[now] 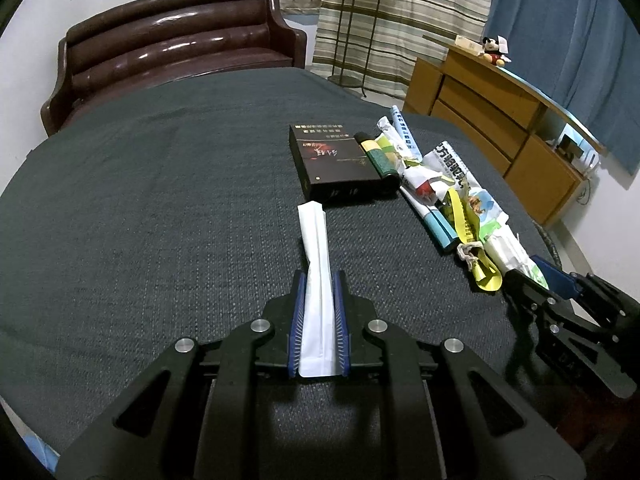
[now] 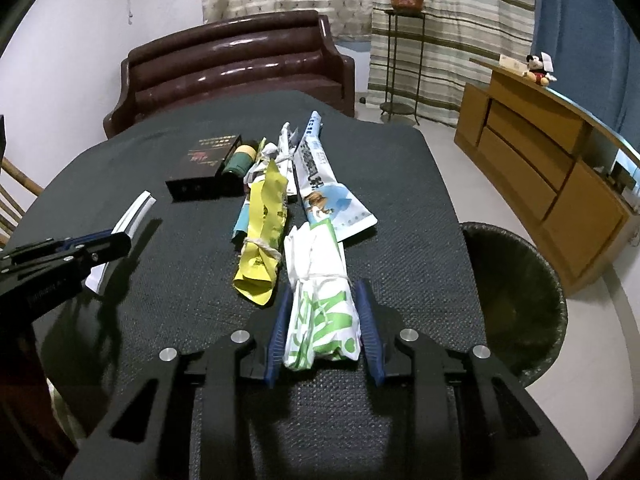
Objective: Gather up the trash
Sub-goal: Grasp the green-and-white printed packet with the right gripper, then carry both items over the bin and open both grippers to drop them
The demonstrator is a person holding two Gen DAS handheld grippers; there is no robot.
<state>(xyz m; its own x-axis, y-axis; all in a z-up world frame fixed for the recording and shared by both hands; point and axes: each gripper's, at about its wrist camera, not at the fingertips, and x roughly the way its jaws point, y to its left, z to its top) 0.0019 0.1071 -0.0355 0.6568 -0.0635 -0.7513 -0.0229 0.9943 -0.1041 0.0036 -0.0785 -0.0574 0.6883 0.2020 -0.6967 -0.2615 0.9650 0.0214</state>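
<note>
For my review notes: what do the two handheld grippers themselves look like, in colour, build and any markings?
Both look alike. The left gripper and right gripper are matte black linkage frames with triangular cut-outs and round silver pivot bolts. Their jaws carry blue ribbed pads. Faint embossed lettering on the bodies is unreadable. No cables, sleeves or hands show.

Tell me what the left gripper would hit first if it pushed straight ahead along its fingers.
The left gripper, shut on a white paper strip, points at the black box. The strip's far end would likely touch the box first; the gap looks small, but depth is hard to judge.
</note>
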